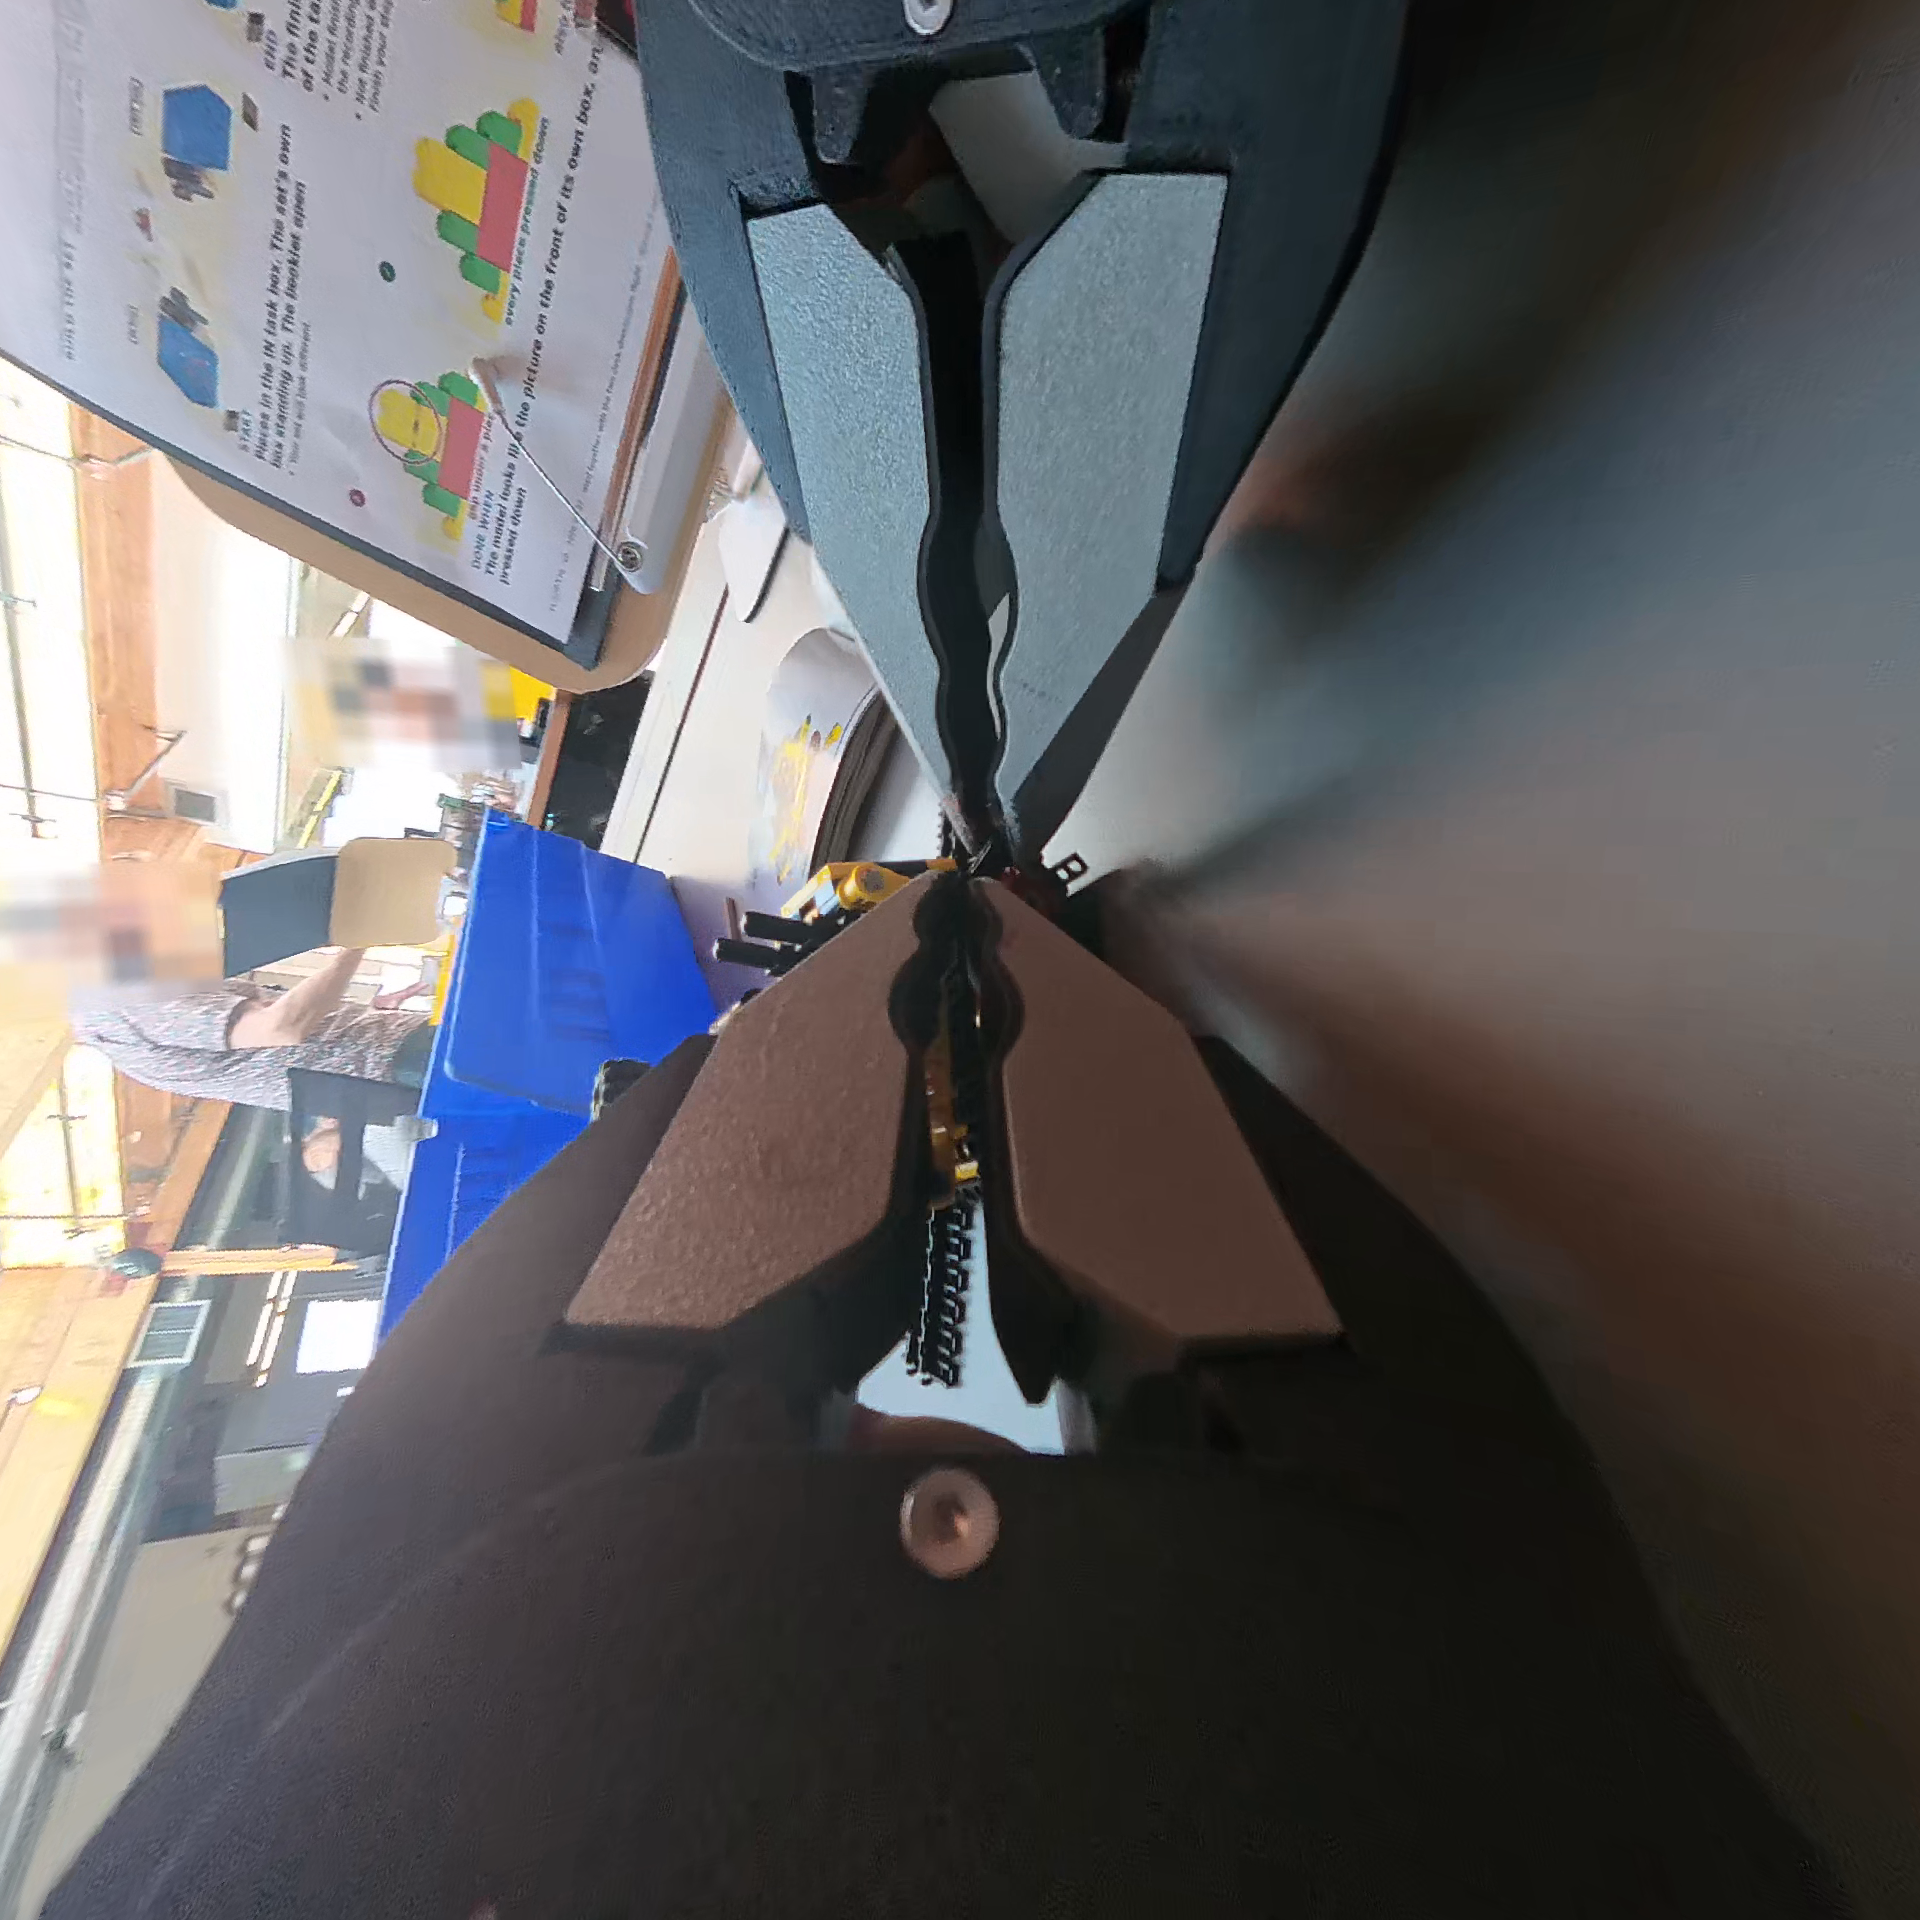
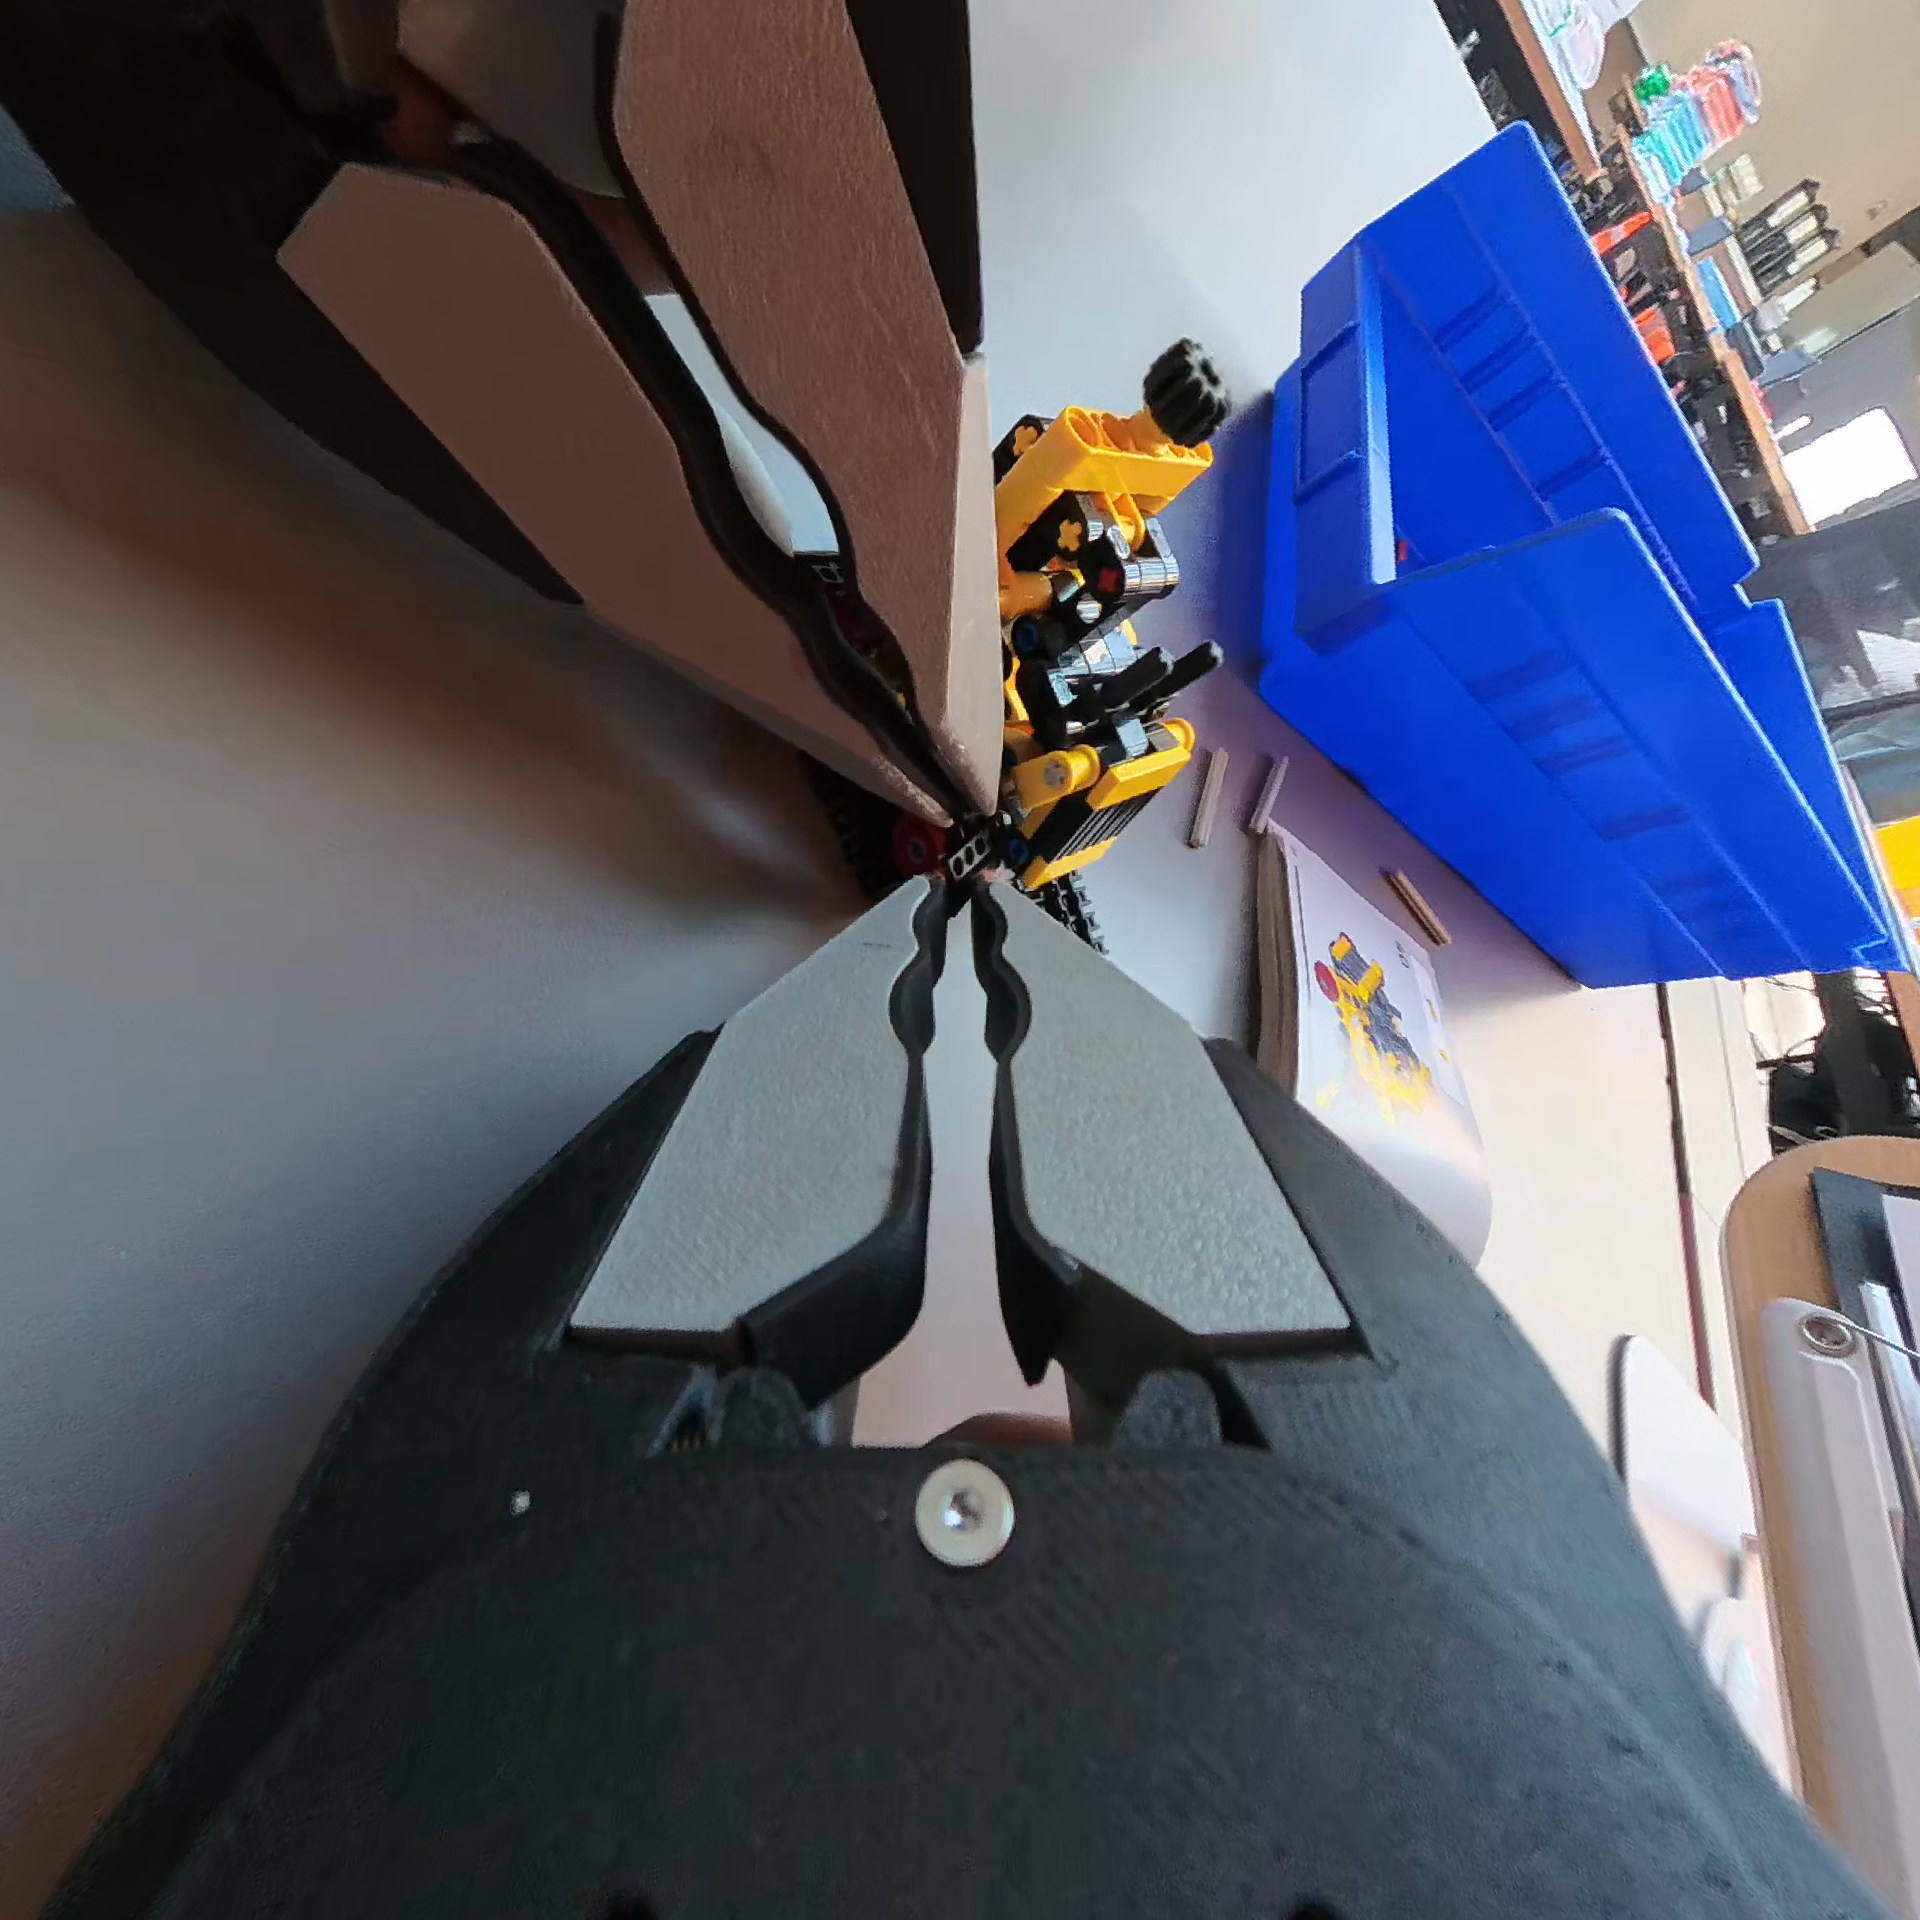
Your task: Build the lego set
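Meeting tip to tip, left gripper (image 1: 961, 894) and right gripper (image 2: 966, 899) both look pinched nearly closed on the yellow-black lego vehicle (image 2: 1091, 623).

Right wrist view: lego model (image 2: 1091, 644) on table (image 2: 1143, 156), at centre. Bins (image 2: 1558, 582) at 2 o'clock of model. Three sticks (image 2: 1205, 795) between model and bins. Booklet (image 2: 1361, 1029) at 5 o'clock, just beside the sticks. Clipboard (image 2: 1860, 1403) at far 4 o'clock.
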